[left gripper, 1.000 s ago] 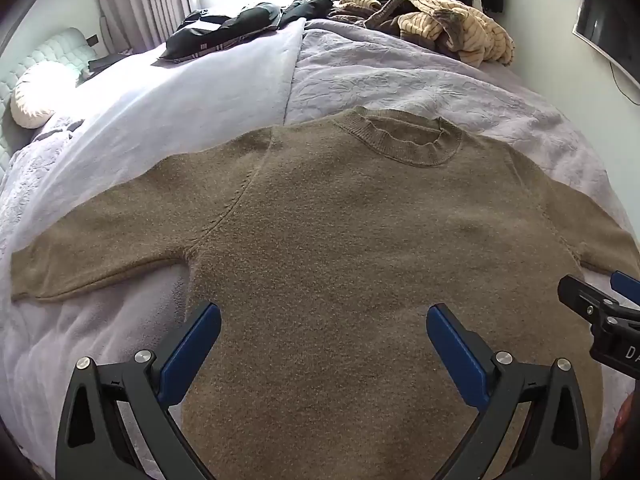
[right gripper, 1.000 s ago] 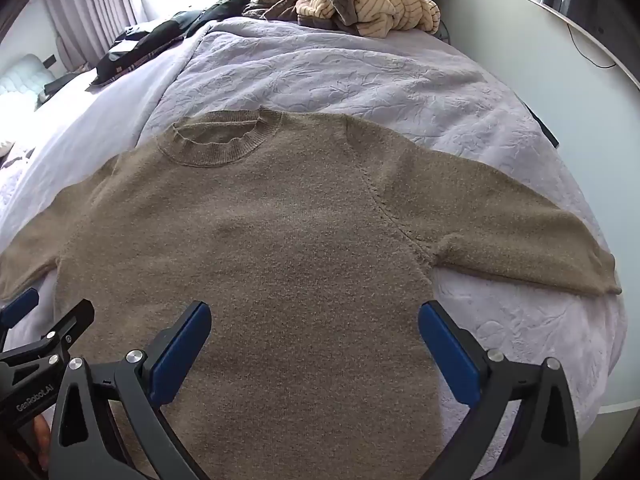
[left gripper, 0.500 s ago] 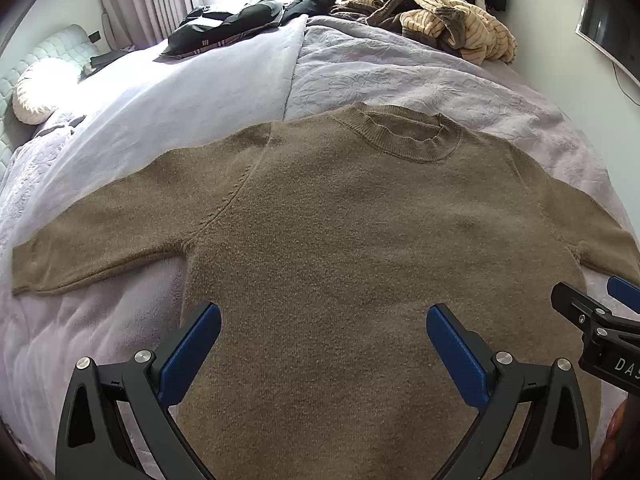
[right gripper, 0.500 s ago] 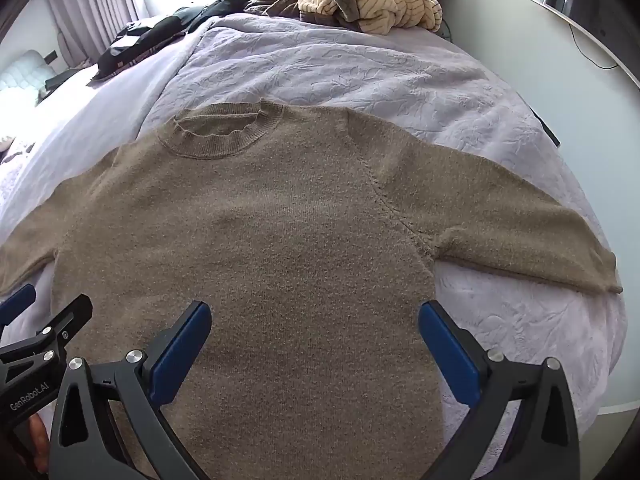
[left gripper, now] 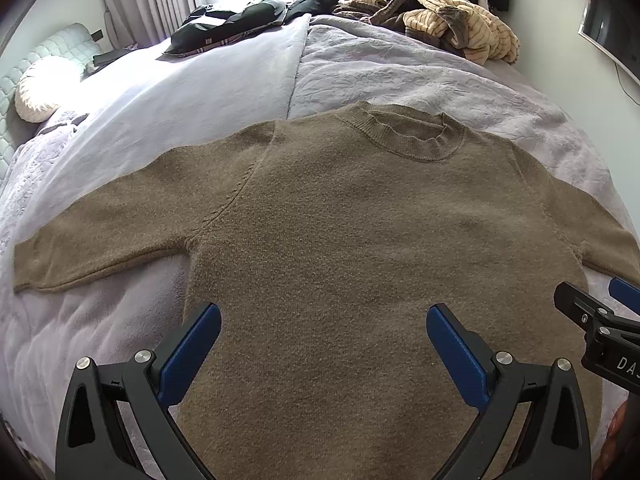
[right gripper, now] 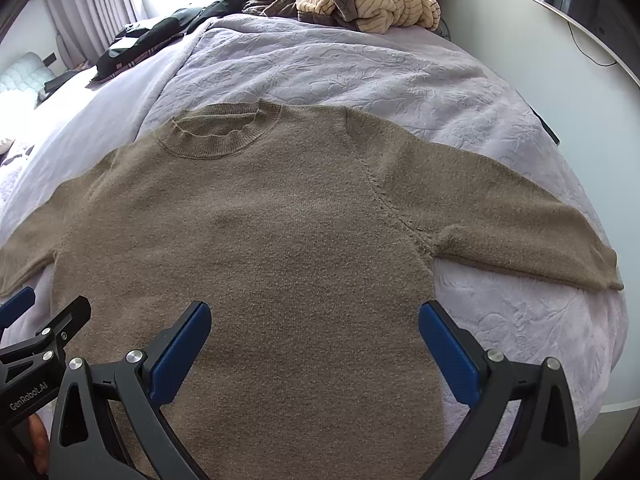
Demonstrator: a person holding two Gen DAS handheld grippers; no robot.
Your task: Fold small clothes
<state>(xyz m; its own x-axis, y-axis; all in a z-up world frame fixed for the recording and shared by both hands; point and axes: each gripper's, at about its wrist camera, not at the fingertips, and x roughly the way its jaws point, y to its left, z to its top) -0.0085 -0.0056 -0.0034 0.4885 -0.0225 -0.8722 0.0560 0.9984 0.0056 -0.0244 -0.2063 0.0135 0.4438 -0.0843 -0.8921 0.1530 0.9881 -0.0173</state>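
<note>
Both views have eased back slightly, jaws of left gripper (left gripper: 323, 334) and right gripper (right gripper: 314, 331) apart over the flat sweater (left gripper: 360, 248); pinch sleeves at 9 and 3 o'clock evenly.

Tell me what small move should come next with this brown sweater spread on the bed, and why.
Probably send the left gripper out to the cuff of the left sleeve to fold it inward. The brown sweater lies flat on the bed, both sleeves spread wide, nothing folded yet, and both grippers are open and empty above its lower body, so either sleeve would be a fair first fold.
</note>
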